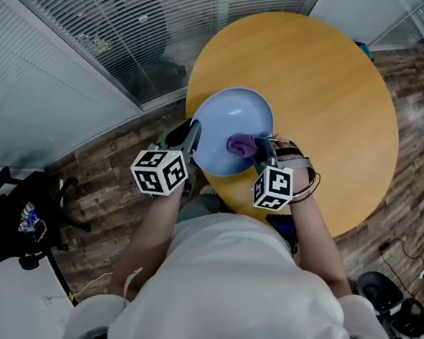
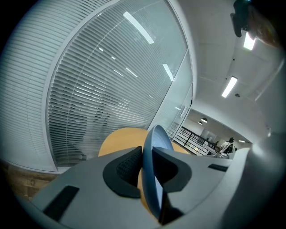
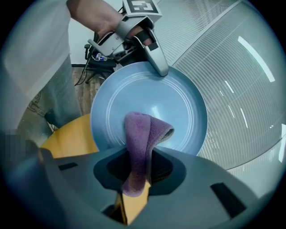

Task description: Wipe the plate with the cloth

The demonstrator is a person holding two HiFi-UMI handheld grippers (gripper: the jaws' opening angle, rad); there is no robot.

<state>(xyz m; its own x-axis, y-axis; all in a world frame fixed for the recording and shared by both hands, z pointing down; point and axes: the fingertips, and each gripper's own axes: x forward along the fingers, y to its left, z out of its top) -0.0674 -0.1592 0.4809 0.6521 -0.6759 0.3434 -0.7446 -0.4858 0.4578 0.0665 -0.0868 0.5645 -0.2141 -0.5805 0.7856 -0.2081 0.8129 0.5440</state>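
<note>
Left gripper [image 1: 191,136]: clamping the blue plate [image 1: 225,120] by its rim, holding it tilted over the table's edge.
Right gripper [image 1: 260,149]: pinching the purple cloth [image 1: 240,146], laying it against the plate's face.
Surface: round wooden table [image 1: 318,89].
Room: plank floor [image 1: 111,170], blinds [image 1: 132,36] hanging behind glass.

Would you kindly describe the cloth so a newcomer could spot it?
Over the round wooden table, the left gripper holds a pale blue plate by its rim. The cloth, pinched in the right gripper, is the only purple, fuzzy thing.

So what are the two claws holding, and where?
Left claw pinches the round blue plate by its rim; right claw grips the purple cloth near one end.
</note>
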